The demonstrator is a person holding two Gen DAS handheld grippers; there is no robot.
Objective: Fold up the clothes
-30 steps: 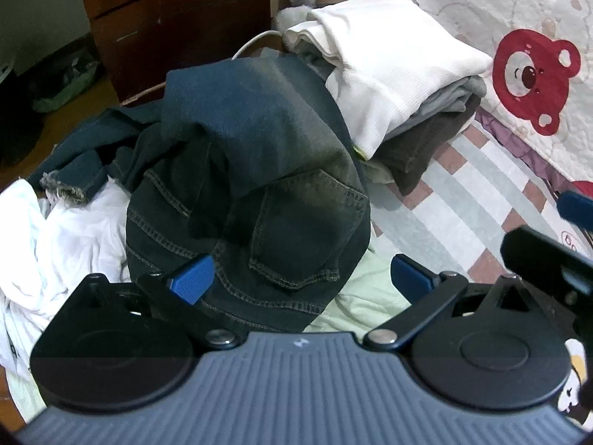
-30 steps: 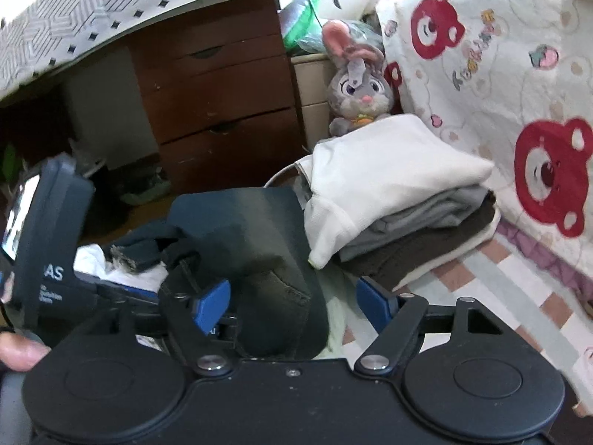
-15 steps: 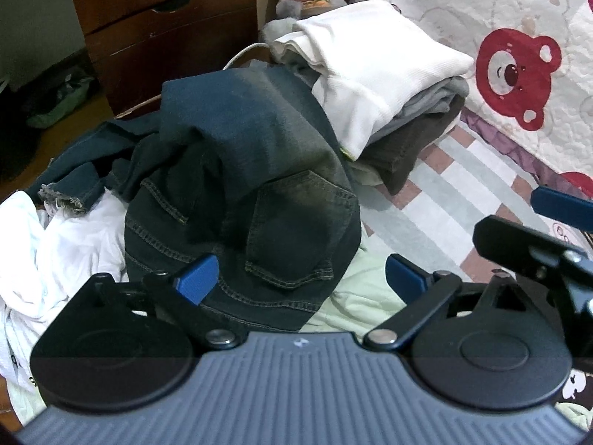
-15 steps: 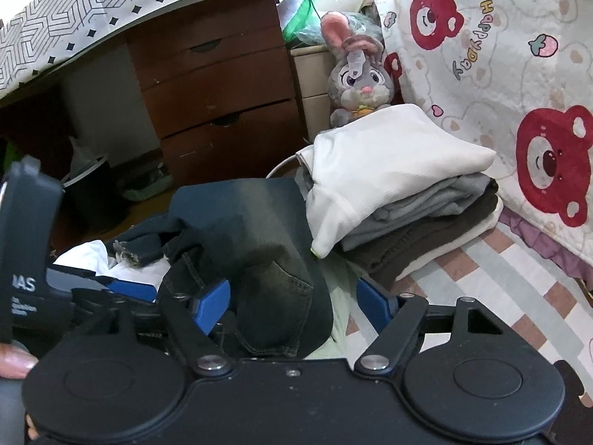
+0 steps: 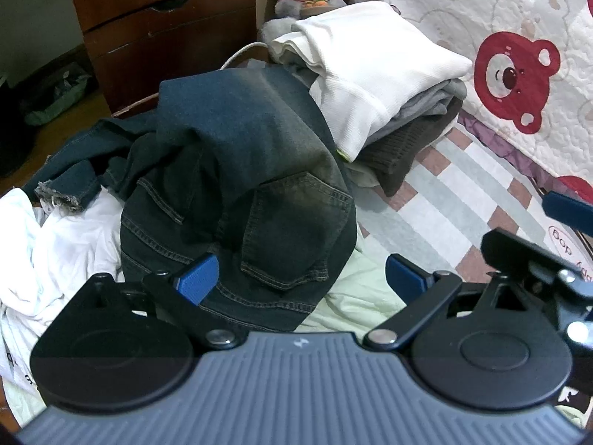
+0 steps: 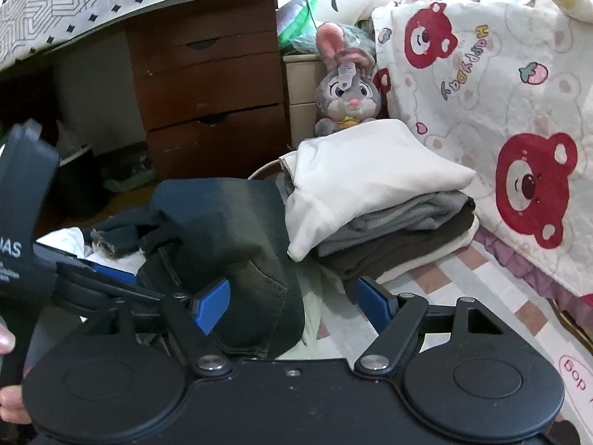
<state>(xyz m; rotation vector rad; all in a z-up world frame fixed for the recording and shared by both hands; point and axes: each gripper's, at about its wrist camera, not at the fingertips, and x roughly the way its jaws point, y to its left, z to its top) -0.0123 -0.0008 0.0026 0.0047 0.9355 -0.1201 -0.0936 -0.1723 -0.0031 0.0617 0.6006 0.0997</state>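
A crumpled pair of dark blue jeans [image 5: 241,170] lies heaped on the bed, back pocket up, over white clothes [image 5: 55,244] and a pale green garment [image 5: 352,296]. Behind it is a folded stack [image 5: 374,85], white top over grey and brown layers. My left gripper [image 5: 300,278] is open just short of the jeans' near edge, nothing between its blue pads. In the right wrist view my right gripper [image 6: 292,302] is open too, hovering near the jeans [image 6: 229,244] and the folded stack [image 6: 370,193]. The left gripper's body [image 6: 22,244] shows at that view's left edge.
A striped bedsheet [image 5: 456,200] spreads to the right. A bear-print quilt [image 6: 500,118] rises along the right side. A grey plush rabbit [image 6: 346,89] sits behind the stack. Brown wooden drawers [image 6: 211,85] stand beyond the bed. A person's fingers [image 6: 5,337] hold the left gripper.
Both grippers have drawn back and slightly up from the pile, so the jeans and stack sit lower and farther in view. Both stay open. The clothes have not moved.
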